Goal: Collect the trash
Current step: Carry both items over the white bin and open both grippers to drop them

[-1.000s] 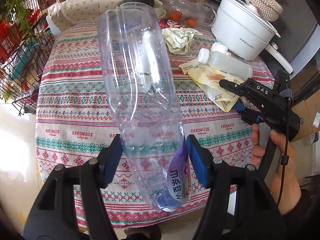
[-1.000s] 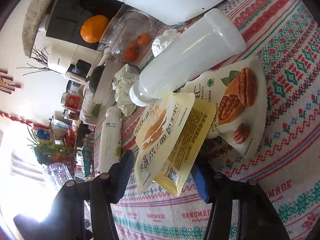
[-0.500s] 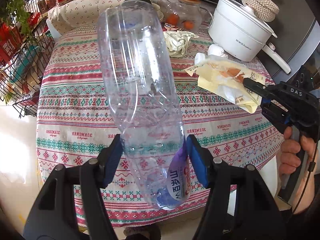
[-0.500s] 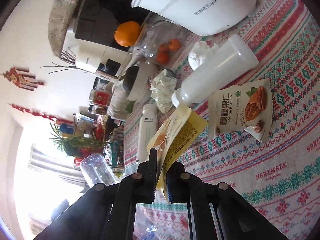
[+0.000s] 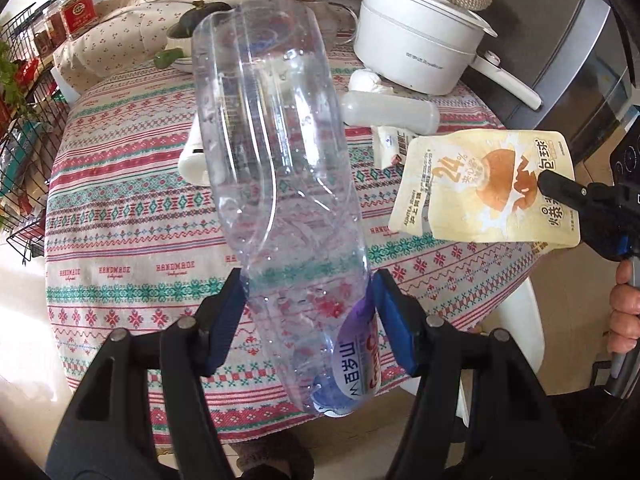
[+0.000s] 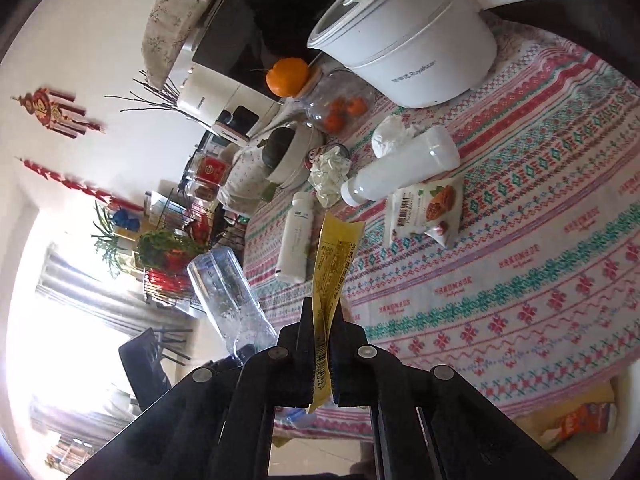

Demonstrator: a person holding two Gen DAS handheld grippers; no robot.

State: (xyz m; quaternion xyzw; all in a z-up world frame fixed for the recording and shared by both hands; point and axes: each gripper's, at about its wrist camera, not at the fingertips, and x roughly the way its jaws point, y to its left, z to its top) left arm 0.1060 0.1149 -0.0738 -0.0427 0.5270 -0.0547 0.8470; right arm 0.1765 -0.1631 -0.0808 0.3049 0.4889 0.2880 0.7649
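Note:
My left gripper [image 5: 308,320] is shut on a large clear plastic bottle [image 5: 276,152], held above the table's near edge; the bottle also shows in the right wrist view [image 6: 228,296]. My right gripper [image 6: 320,320] is shut on a yellow snack pouch [image 6: 334,264], lifted off the table; the left wrist view shows the pouch [image 5: 480,184] at the right. On the tablecloth lie a frosted white bottle [image 6: 400,176], a slim white bottle [image 6: 296,244], a nut snack bag [image 6: 424,212], a white tissue ball [image 6: 390,138] and a crumpled wrapper [image 6: 330,172].
A white electric pot [image 6: 412,40] stands at the table's back right. A glass jar with small oranges [image 6: 340,110], a bowl with a dark squash [image 6: 288,152] and a wire rack [image 5: 24,140] at the left border the patterned tablecloth [image 5: 120,208].
My right gripper shut on the yellow pouch and lifted it off the table, back toward the near edge. The left gripper kept holding the clear bottle, tilting it slightly.

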